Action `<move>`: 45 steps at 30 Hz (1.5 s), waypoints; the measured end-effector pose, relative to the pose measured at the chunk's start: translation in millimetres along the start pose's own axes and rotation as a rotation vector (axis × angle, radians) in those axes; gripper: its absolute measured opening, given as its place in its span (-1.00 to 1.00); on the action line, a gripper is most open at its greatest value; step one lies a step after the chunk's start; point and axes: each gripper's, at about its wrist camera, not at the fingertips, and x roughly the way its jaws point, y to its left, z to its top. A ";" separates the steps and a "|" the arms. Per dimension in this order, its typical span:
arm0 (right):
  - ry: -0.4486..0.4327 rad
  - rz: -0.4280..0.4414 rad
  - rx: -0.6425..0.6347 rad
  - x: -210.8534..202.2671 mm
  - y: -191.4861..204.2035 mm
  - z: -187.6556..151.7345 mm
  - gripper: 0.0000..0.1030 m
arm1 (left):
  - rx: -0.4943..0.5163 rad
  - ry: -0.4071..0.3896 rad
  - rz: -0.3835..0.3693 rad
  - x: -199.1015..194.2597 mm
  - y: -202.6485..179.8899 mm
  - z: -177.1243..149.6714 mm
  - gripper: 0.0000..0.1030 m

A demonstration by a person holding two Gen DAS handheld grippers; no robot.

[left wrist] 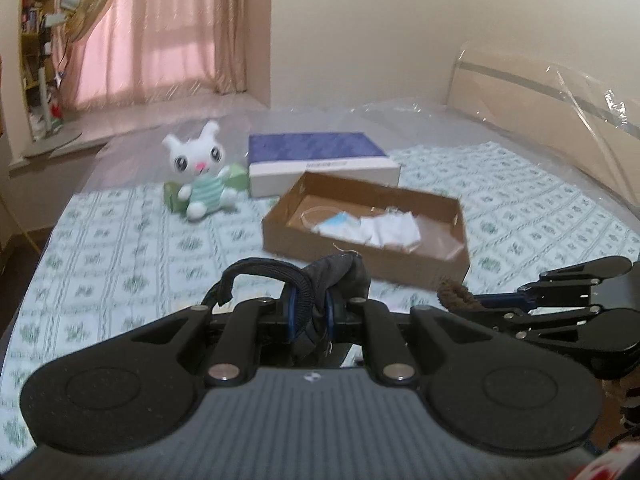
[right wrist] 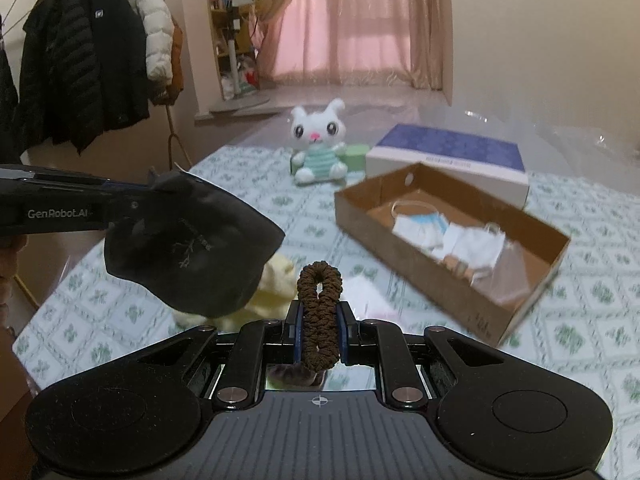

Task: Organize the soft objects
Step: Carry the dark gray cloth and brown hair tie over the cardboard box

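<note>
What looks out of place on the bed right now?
The cardboard box sits skewed, not square with the white and blue box behind it, and the face masks inside lie in a crumpled heap. A pale yellow soft item lies loose on the sheet. Nothing appears spilled or damaged.

The words "GenRobot.AI" are showing in pale letters along the black side of the left gripper [right wrist: 132, 196], seen in the right wrist view. A small white square logo is sitting on the chest of the black quilted puffer jacket [right wrist: 108, 48] hanging on the clothes rail, too small to read. A faint grey embroidered emblem is showing on the dark fabric cap [right wrist: 192, 240], its lettering unreadable. A line of print is running along the white side of the flat blue-topped box [left wrist: 324, 164], blurred beyond reading.
</note>
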 end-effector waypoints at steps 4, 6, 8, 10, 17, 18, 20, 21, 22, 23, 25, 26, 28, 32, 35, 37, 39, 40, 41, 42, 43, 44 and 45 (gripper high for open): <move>-0.026 -0.006 -0.002 1.0 -7.3 18.9 -0.67 | 0.005 -0.023 -0.029 8.0 -5.0 26.7 -0.75; -0.034 -0.009 0.001 3.9 -13.3 27.3 -0.67 | 0.013 -0.040 -0.039 13.6 -6.8 40.1 -0.75; -0.040 -0.018 0.011 9.5 -21.5 35.3 -0.67 | 0.018 -0.056 -0.048 21.4 -9.1 54.0 -0.75; -0.046 -0.036 0.019 16.3 -30.9 42.7 -0.67 | 0.020 -0.062 -0.065 29.7 -10.0 66.0 -0.75; -0.048 -0.090 0.049 42.4 -66.6 58.4 -0.67 | 0.018 -0.053 -0.097 76.9 -18.2 97.9 -0.75; -0.047 -0.099 0.054 46.6 -72.3 60.0 -0.67 | 0.017 -0.052 -0.103 83.7 -19.4 101.7 -0.75; -0.048 -0.112 0.067 53.3 -84.0 62.5 -0.67 | 0.020 -0.052 -0.108 99.1 -22.4 110.5 -0.75; -0.049 -0.119 0.073 56.1 -89.0 63.6 -0.67 | 0.023 -0.052 -0.110 105.3 -24.3 114.5 -0.75; -0.050 -0.127 0.077 59.0 -93.7 64.9 -0.67 | 0.028 -0.055 -0.114 112.3 -26.4 119.2 -0.75; -0.052 -0.138 0.079 62.5 -99.5 66.6 -0.67 | 0.031 -0.057 -0.118 119.2 -28.1 123.7 -0.75; -0.054 -0.157 0.081 69.0 -110.0 69.6 -0.67 | 0.037 -0.061 -0.127 131.5 -32.2 131.6 -0.75; -0.055 -0.163 0.084 71.3 -113.5 70.6 -0.67 | 0.038 -0.065 -0.133 138.8 -34.2 135.7 -0.75; -0.057 -0.175 0.093 78.6 -124.0 73.5 -0.67 | 0.037 -0.060 -0.149 152.7 -36.6 141.8 -0.75; -0.048 -0.204 0.109 93.9 -141.0 75.5 -0.67 | 0.035 -0.036 -0.186 186.0 -43.3 148.0 -0.75; -0.032 -0.217 0.124 105.8 -152.4 74.0 -0.67 | 0.021 0.005 -0.229 214.7 -47.6 146.2 -0.75; -0.016 -0.225 0.137 114.0 -160.0 70.8 -0.67 | 0.006 0.040 -0.257 235.9 -49.0 141.8 -0.75; 0.003 -0.231 0.145 121.4 -166.1 66.4 -0.67 | -0.002 0.079 -0.287 257.6 -50.6 136.5 -0.75; 0.011 -0.235 0.147 125.0 -168.6 64.0 -0.67 | -0.010 0.104 -0.294 269.6 -50.5 132.7 -0.75; 0.019 -0.236 0.149 127.3 -169.8 61.8 -0.67 | -0.012 0.124 -0.298 280.0 -49.8 130.5 -0.75; 0.028 -0.237 0.153 130.5 -171.7 59.5 -0.67 | -0.011 0.145 -0.299 291.2 -48.8 126.4 -0.75; 0.035 -0.240 0.156 133.6 -173.4 57.2 -0.67 | -0.010 0.161 -0.288 300.2 -47.9 122.2 -0.75; 0.041 -0.241 0.157 136.7 -174.4 54.9 -0.67 | -0.008 0.183 -0.276 310.8 -46.0 118.9 -0.75; 0.046 -0.242 0.159 139.2 -175.9 53.4 -0.67 | -0.007 0.195 -0.266 318.7 -43.6 115.9 -0.75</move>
